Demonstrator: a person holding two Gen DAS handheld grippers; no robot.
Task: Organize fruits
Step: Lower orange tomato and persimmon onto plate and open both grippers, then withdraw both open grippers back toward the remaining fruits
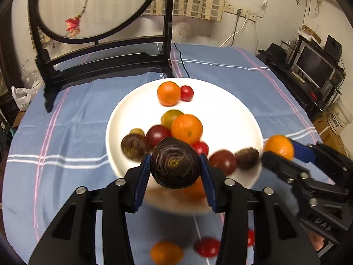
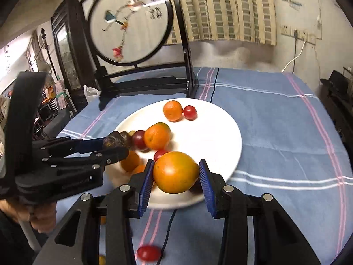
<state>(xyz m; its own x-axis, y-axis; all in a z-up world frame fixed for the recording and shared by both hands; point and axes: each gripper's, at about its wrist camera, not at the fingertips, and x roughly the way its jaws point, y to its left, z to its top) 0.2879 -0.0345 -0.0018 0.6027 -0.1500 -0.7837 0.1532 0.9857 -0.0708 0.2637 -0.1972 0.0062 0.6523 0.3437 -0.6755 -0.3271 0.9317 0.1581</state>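
Observation:
A white plate (image 1: 220,114) on the blue cloth holds oranges, red tomatoes and dark brown fruits. My left gripper (image 1: 175,165) is shut on a dark brown round fruit (image 1: 175,162) and holds it above the plate's near edge. My right gripper (image 2: 176,172) is shut on an orange fruit (image 2: 175,172) above the plate's (image 2: 211,132) near rim. It also shows in the left wrist view (image 1: 279,152) at the plate's right side. The left gripper shows in the right wrist view (image 2: 110,145) at the plate's left side.
A loose orange (image 1: 166,252) and red tomatoes (image 1: 207,246) lie on the blue cloth (image 1: 77,121) in front of the plate. A round embroidered screen on a black stand (image 1: 106,59) stands behind the plate. A black cable (image 2: 213,84) runs across the cloth.

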